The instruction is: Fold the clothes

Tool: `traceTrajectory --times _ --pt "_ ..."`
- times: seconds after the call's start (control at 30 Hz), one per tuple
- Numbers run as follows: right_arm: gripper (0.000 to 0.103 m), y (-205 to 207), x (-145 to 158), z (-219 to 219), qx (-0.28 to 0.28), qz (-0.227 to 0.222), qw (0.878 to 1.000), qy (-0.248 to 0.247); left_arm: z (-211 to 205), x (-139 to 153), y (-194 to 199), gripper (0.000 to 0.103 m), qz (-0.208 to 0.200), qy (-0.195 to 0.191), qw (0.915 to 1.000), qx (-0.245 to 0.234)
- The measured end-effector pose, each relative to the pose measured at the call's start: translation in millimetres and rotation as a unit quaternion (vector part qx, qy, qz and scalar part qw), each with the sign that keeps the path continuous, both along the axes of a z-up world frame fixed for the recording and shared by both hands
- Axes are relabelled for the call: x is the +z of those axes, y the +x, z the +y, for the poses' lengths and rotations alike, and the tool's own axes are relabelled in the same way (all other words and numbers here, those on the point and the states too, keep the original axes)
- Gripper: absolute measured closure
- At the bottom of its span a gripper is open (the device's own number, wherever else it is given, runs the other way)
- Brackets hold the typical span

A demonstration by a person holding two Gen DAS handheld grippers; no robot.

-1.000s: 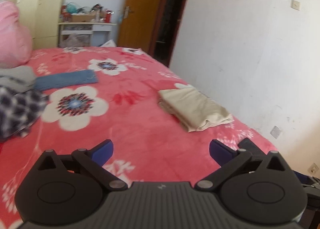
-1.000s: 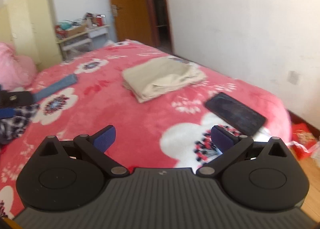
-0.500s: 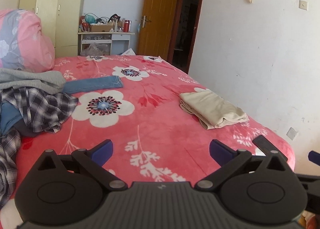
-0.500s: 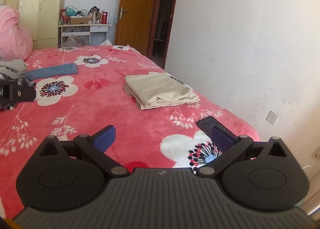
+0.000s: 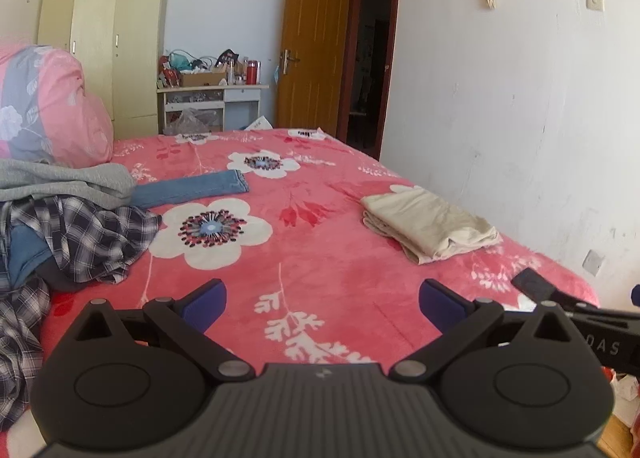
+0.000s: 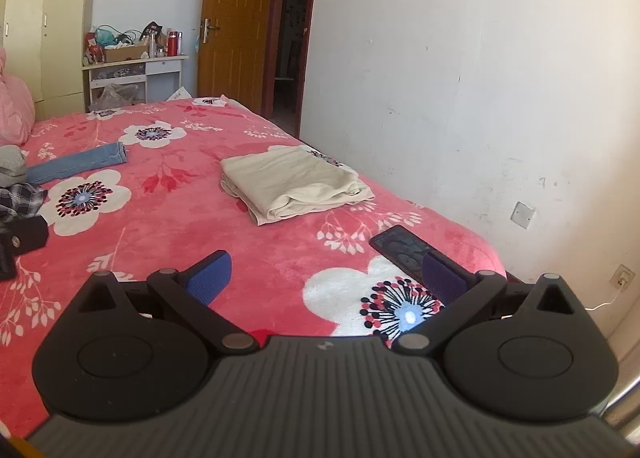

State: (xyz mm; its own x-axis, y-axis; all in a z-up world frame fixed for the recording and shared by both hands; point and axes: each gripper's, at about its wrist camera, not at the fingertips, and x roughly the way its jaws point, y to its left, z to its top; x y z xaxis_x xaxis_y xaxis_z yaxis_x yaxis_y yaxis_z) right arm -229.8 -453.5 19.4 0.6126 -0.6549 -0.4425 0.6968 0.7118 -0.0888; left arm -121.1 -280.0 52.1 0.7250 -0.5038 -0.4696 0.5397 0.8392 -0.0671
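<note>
Bed: a red blanket (image 5: 320, 266) with big white flowers is covering it, its right edge running along a scuffed white wall (image 5: 520, 118).
Room: a cream wardrobe (image 5: 120, 46) and a cluttered white shelf unit (image 5: 212, 106) are standing past the far end; a brown door (image 5: 316, 42) is standing open beside a dark doorway.
Left gripper (image 5: 322, 300): it is hanging over the near part of the bed, its blue-padded fingers (image 5: 206, 304) spread wide and holding nothing.
Right gripper (image 6: 325, 276): it is hovering over the near right corner, fingers (image 6: 210, 276) likewise spread wide, touching nothing.
Folded garment: a beige piece (image 6: 294, 182) is lying folded near the wall-side edge.
Unfolded clothes: a grey top (image 5: 68, 182) is lying over a plaid shirt (image 5: 92, 234) in a heap at the left, with a denim trouser leg (image 5: 192, 188) stretching out from under it.
Pillow: a pink flowered one (image 5: 48, 106) is sitting behind the heap.
Phone: a dark handset (image 6: 400, 248) is lying flat just past the right gripper's right finger.
</note>
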Motion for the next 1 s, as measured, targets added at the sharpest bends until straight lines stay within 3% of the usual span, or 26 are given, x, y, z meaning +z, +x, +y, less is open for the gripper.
traceTrajectory --times 0.6,0.8,1.0 --pt "0.001 7.1 -1.8 2.3 0.009 0.008 1.000 0.011 -1.0 -4.5 -1.1 0.000 0.015 0.019 0.9995 0.022" --pt "0.001 5.6 -0.8 1.1 0.006 0.002 1.000 0.030 1.4 0.8 -6.3 0.000 0.006 0.012 0.9998 0.012" --pt "0.001 2.9 -0.5 6.5 0.005 0.005 1.000 0.016 -2.6 2.2 -10.6 0.000 0.003 0.013 0.9999 0.004"
